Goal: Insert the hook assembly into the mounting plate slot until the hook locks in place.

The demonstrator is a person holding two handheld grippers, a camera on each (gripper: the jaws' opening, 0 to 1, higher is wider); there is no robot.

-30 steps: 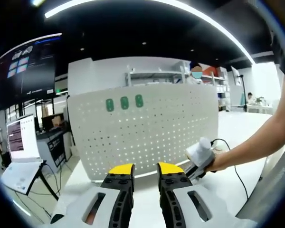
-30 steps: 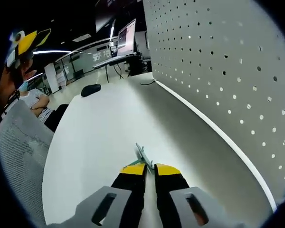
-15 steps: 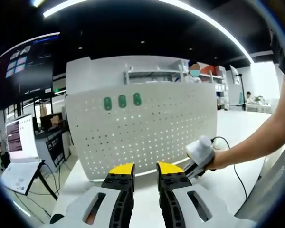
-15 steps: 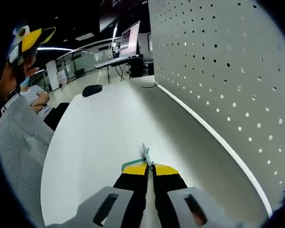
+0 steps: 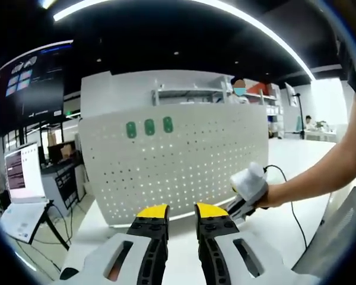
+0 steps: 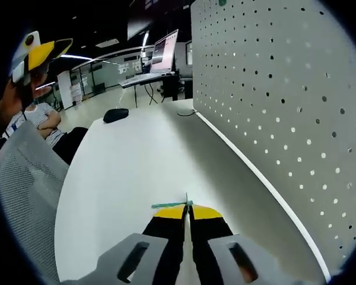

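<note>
No text, label or number is legible anywhere in either view.

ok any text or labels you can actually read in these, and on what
None can be read.
Dark wall screen: bright tiles, too blurred.
Laptop screen: lines of text, too small.
Green tags on the pegboard: no legible marks.
Monitor: blurred.
</note>
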